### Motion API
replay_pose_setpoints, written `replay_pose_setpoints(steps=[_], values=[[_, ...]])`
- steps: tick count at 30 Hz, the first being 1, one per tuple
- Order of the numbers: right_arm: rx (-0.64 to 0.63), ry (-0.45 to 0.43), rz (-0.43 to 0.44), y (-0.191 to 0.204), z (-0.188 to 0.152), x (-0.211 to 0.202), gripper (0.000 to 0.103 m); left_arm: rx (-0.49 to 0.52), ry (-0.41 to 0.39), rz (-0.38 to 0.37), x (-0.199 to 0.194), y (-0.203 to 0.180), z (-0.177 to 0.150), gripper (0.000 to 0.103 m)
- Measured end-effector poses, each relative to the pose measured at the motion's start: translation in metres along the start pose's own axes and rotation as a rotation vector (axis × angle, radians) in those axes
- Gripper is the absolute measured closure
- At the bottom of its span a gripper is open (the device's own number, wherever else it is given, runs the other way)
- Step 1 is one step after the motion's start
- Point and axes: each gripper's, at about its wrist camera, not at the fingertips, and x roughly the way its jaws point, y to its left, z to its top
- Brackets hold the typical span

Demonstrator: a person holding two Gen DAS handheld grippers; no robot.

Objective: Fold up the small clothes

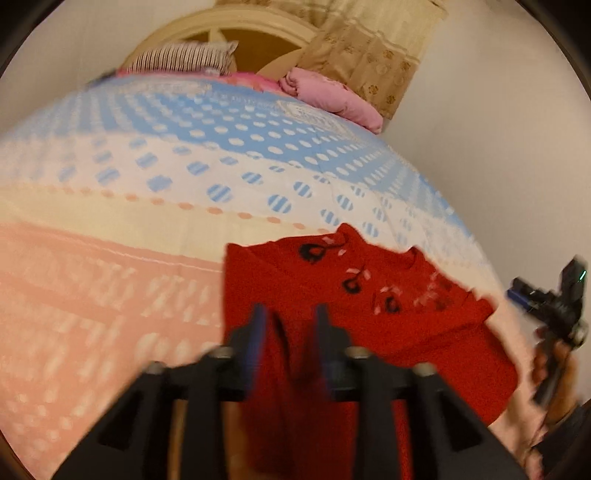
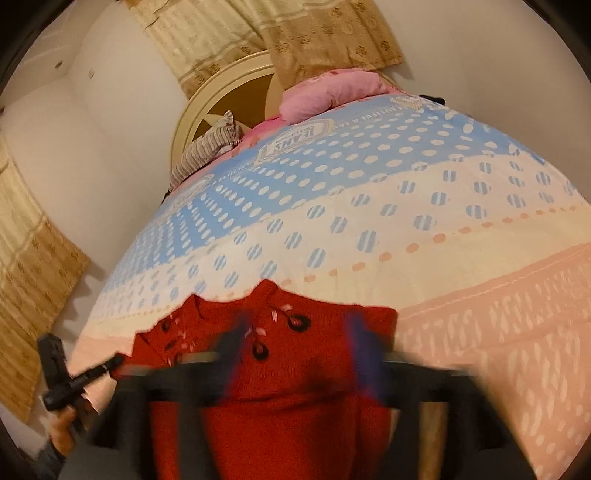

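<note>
A small red knit sweater (image 1: 388, 317) with black and pink embroidered flowers lies at the near edge of the bed; it also shows in the right wrist view (image 2: 295, 373). My left gripper (image 1: 290, 314) has its jaws a little apart, with a fold of the red sweater between them. My right gripper (image 2: 297, 332) is open wide over the sweater's middle, its fingers blurred by motion. The right gripper (image 1: 554, 310) shows at the right edge of the left wrist view, and the left gripper (image 2: 74, 376) at the lower left of the right wrist view.
The bed cover (image 1: 184, 206) has blue, white, cream and pink dotted bands. A pink folded blanket (image 1: 332, 98), a striped pillow (image 1: 181, 59) and a round cream headboard (image 2: 221, 96) stand at the far end. Beige curtains (image 2: 258, 33) hang behind.
</note>
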Motion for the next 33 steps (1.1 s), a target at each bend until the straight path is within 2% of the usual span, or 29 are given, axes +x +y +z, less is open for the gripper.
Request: replay_pose_setpoints(steps=[1, 3, 5, 7, 9, 11, 12, 13, 15, 16, 18, 20, 24, 27, 31, 33], values=[[-0.044, 0.019, -0.017, 0.005, -0.006, -0.002, 0.027, 0.037, -0.002, 0.035, -0.004, -0.004, -0.004, 0.034], [-0.138, 0.083, -0.034, 0.019, -0.017, 0.001, 0.027, 0.083, -0.018, 0.049, -0.012, -0.009, -0.011, 0.024], [-0.281, 0.179, -0.081, 0.039, -0.034, 0.010, 0.027, 0.159, -0.005, 0.093, -0.012, -0.018, -0.019, 0.021], [-0.455, 0.299, -0.174, 0.064, -0.057, 0.030, 0.027, 0.216, 0.014, 0.120, -0.005, -0.026, -0.023, 0.020], [-0.591, 0.335, -0.255, 0.083, -0.072, 0.049, 0.027, 0.248, 0.029, 0.156, 0.005, -0.033, -0.024, 0.020], [-0.614, 0.331, -0.284, 0.093, -0.068, 0.065, 0.027, 0.249, 0.023, 0.224, 0.014, -0.032, -0.017, 0.020], [-0.595, 0.313, -0.286, 0.095, -0.057, 0.071, 0.027, 0.239, 0.011, 0.261, 0.016, -0.030, -0.011, 0.020], [-0.583, 0.274, -0.329, 0.097, -0.043, 0.077, 0.027, 0.218, -0.003, 0.281, 0.015, -0.027, -0.005, 0.020], [-0.544, 0.184, -0.402, 0.096, -0.020, 0.077, 0.027, 0.154, -0.047, 0.282, 0.005, -0.019, 0.005, 0.019], [-0.500, 0.127, -0.409, 0.094, -0.006, 0.072, 0.027, 0.116, -0.068, 0.261, -0.003, -0.014, 0.010, 0.018], [-0.415, 0.073, -0.370, 0.086, 0.009, 0.058, 0.027, 0.094, -0.089, 0.228, -0.013, -0.010, 0.013, 0.012], [-0.397, 0.082, -0.314, 0.079, 0.007, 0.048, 0.027, 0.112, -0.106, 0.232, -0.023, -0.008, 0.007, 0.008], [-0.408, 0.089, -0.271, 0.063, -0.018, 0.023, 0.027, 0.122, -0.086, 0.212, -0.028, -0.008, -0.014, 0.008], [-0.326, 0.081, -0.172, 0.044, -0.042, -0.011, 0.027, 0.142, -0.083, 0.189, -0.032, -0.017, -0.033, 0.007], [-0.276, 0.069, -0.027, 0.042, -0.076, -0.041, 0.027, 0.200, -0.064, 0.222, -0.024, -0.028, -0.046, 0.007], [-0.257, 0.076, 0.013, 0.042, -0.088, -0.044, 0.027, 0.211, -0.041, 0.260, -0.016, -0.029, -0.049, 0.007]])
